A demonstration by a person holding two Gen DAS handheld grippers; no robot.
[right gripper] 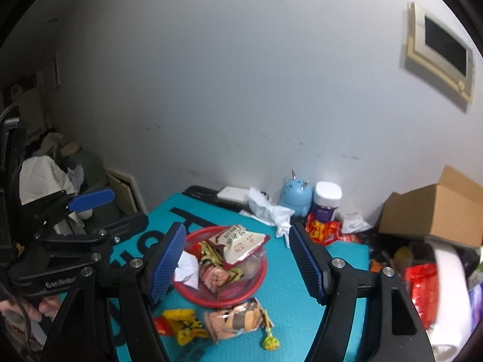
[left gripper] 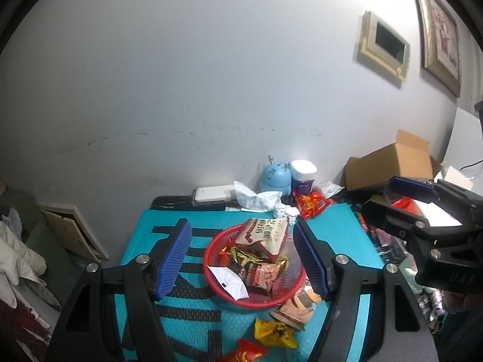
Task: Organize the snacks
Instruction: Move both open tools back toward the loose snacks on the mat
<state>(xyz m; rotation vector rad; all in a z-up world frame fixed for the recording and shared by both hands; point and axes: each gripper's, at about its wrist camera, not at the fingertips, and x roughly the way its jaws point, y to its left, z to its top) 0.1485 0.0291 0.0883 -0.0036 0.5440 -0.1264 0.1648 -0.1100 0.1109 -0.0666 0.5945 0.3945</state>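
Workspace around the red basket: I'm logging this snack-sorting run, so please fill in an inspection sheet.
Surface: teal mat with black lettering over a dark table.
Job's things: red basket holding several snack packets; yellow packet, biscuit pack and lollipop lie loose on the mat in front of it.
Clutter: crumpled tissue, blue gadget, white-capped jar, red wrappers.
Grippers: left hand-held gripper and right hand-held gripper both open, empty, above the basket.
Cables: nothing seen.
Surroundings: white wall, framed panel, cardboard box.
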